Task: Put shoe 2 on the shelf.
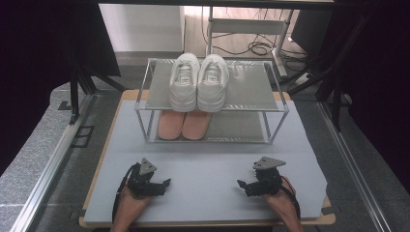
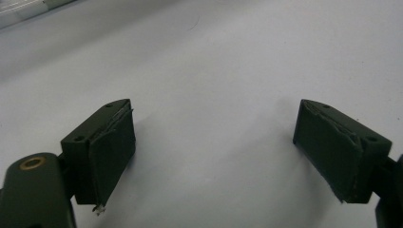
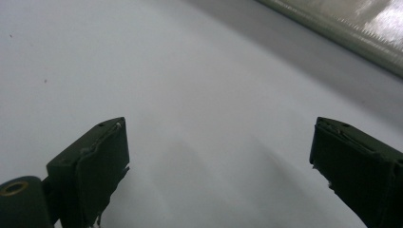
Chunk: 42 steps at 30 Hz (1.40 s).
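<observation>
A pair of white sneakers [image 1: 199,81] stands side by side on the top shelf of a two-level metal rack [image 1: 278,107] at the back of the table. Under them, on the lower shelf, lies a pair of pink shoes [image 1: 183,124]. My left gripper [image 1: 162,186] rests near the front left of the grey mat, open, with nothing between its jaws [image 2: 214,147]. My right gripper [image 1: 243,186] rests at the front right, likewise open and empty [image 3: 218,161]. Both point inward toward each other, well short of the rack.
A grey mat [image 1: 208,169] covers the wooden table top [image 1: 104,145]. Aluminium frame rails [image 1: 48,159] run along both sides of the table. Behind the rack stand a white cabinet [image 1: 140,24] and cables on the floor [image 1: 256,46].
</observation>
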Each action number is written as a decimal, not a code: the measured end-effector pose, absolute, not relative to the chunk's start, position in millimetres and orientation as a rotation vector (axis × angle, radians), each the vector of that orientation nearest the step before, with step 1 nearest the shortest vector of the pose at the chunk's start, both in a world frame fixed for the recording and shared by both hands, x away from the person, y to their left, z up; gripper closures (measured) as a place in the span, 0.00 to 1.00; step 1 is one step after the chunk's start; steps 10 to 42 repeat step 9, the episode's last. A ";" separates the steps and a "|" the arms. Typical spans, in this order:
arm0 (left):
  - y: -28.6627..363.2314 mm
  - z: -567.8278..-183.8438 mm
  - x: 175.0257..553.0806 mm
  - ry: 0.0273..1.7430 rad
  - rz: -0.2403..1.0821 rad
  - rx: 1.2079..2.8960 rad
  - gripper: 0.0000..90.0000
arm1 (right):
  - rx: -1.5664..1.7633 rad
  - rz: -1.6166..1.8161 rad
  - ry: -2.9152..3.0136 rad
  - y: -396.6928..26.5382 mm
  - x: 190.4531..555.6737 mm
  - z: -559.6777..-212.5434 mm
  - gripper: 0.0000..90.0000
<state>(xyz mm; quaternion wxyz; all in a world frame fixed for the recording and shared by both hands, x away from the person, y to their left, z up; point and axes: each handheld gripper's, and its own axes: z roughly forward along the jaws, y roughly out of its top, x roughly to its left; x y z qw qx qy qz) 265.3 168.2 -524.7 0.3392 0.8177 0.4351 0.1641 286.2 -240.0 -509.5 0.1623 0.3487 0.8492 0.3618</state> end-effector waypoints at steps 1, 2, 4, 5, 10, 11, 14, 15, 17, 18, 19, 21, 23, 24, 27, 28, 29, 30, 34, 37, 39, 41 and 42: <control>168.2 -524.6 265.2 1.133 0.427 2.130 0.16 | 0.997 1.028 2.429 -239.2 286.4 -512.1 0.07; 168.2 -524.6 265.3 1.133 0.427 2.129 0.16 | 0.996 1.016 2.440 -238.4 286.8 -515.0 0.07; 168.2 -524.6 265.2 1.133 0.426 2.130 0.16 | 0.999 0.994 2.458 -237.1 287.9 -521.5 0.05; 168.1 -524.7 265.2 1.132 0.428 2.129 0.16 | 1.024 1.027 2.456 -238.5 289.3 -523.3 0.05; 168.2 -524.7 265.1 1.131 0.429 2.130 0.16 | 1.024 1.027 2.453 -238.6 289.0 -523.4 0.05; 168.2 -524.7 265.1 1.131 0.429 2.130 0.16 | 1.024 1.027 2.453 -238.6 289.0 -523.4 0.05; 168.2 -524.7 265.1 1.131 0.429 2.130 0.16 | 1.024 1.027 2.453 -238.6 289.0 -523.4 0.05; 168.2 -524.7 265.1 1.131 0.429 2.130 0.16 | 1.024 1.027 2.453 -238.6 289.0 -523.4 0.05; 168.2 -524.7 265.1 1.131 0.429 2.130 0.16 | 1.024 1.027 2.453 -238.6 289.0 -523.4 0.05; 168.2 -524.7 265.1 1.131 0.429 2.130 0.16 | 1.024 1.027 2.453 -238.6 289.0 -523.4 0.05; 168.2 -524.7 265.1 1.131 0.429 2.130 0.16 | 1.024 1.027 2.453 -238.6 289.0 -523.4 0.05; 168.2 -524.7 265.1 1.131 0.429 2.130 0.16 | 1.024 1.027 2.453 -238.6 289.0 -523.4 0.05; 168.2 -524.7 265.1 1.131 0.429 2.130 0.16 | 1.024 1.027 2.453 -238.6 289.0 -523.4 0.05; 168.2 -524.7 265.1 1.131 0.429 2.130 0.16 | 1.024 1.027 2.453 -238.6 289.0 -523.4 0.05; 168.2 -524.7 265.1 1.131 0.429 2.130 0.16 | 1.024 1.027 2.453 -238.6 289.0 -523.4 0.05; 168.2 -524.7 265.1 1.131 0.429 2.130 0.16 | 1.024 1.027 2.453 -238.6 289.0 -523.4 0.05; 168.2 -524.7 265.1 1.131 0.429 2.130 0.16 | 1.024 1.027 2.453 -238.6 289.0 -523.4 0.05; 168.2 -524.7 265.1 1.131 0.429 2.130 0.16 | 1.024 1.027 2.453 -238.6 289.0 -523.4 0.05; 168.2 -524.7 265.1 1.131 0.429 2.130 0.16 | 1.024 1.027 2.453 -238.6 289.0 -523.4 0.05; 168.2 -524.7 265.1 1.131 0.429 2.130 0.16 | 1.024 1.027 2.453 -238.6 289.0 -523.4 0.05; 168.2 -524.7 265.1 1.131 0.429 2.130 0.16 | 1.024 1.027 2.453 -238.6 289.0 -523.4 0.05; 168.2 -524.7 265.1 1.131 0.429 2.130 0.16 | 1.024 1.027 2.453 -238.6 289.0 -523.4 0.05; 168.2 -524.7 265.1 1.131 0.429 2.130 0.16 | 1.024 1.027 2.453 -238.6 289.0 -523.4 0.05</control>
